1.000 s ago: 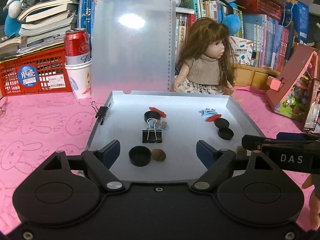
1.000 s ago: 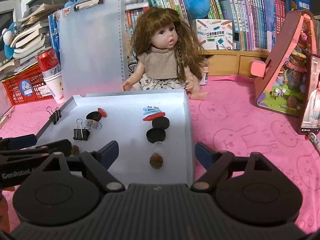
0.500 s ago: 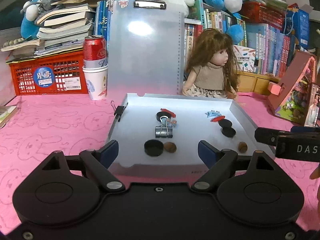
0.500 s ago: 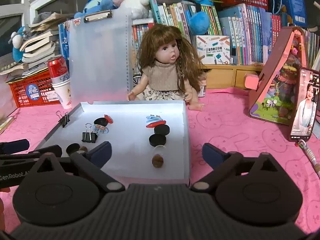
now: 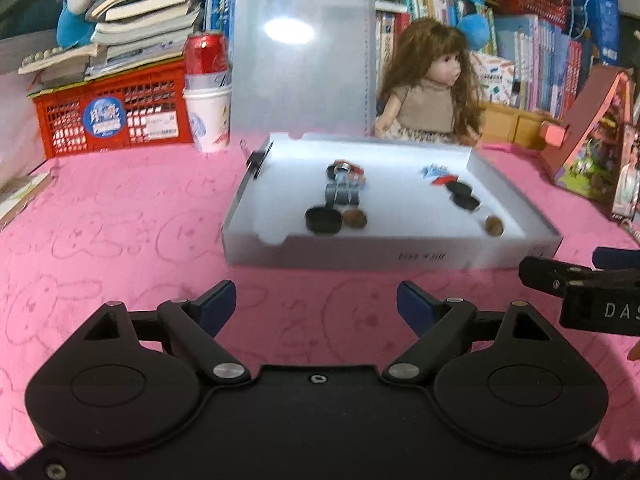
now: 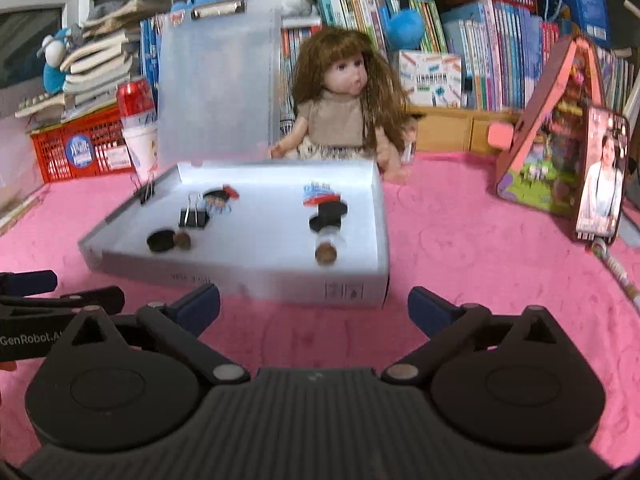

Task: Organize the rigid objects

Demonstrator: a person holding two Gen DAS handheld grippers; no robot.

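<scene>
Both tools hang back over the pink bunny-print desk (image 5: 120, 216), short of the shallow white plastic box tray (image 5: 360, 258). The left gripper (image 5: 316, 306) has its fingers spread wide with nothing between them, and so does the right gripper (image 6: 314, 306).

The small pieces lie inside the tray: a black binder clip with wire handles (image 5: 342, 196), a flat black round cap (image 5: 323, 220) just beside a brown nut-like lump (image 5: 355, 219), two more black discs (image 6: 328, 216) and another brown lump (image 6: 326, 255) toward the right wall. All look light, stiff and likely to skid on the smooth floor; I'd pinch the clip across its body and the caps across their rims.

A second black clip (image 6: 147, 194) bites the left wall. A long-haired doll (image 6: 348, 108), a frosted clipboard (image 5: 302, 52) and a red can in a paper cup (image 5: 208, 92) crowd the far side, while the near wall stands in the way of a low approach.
</scene>
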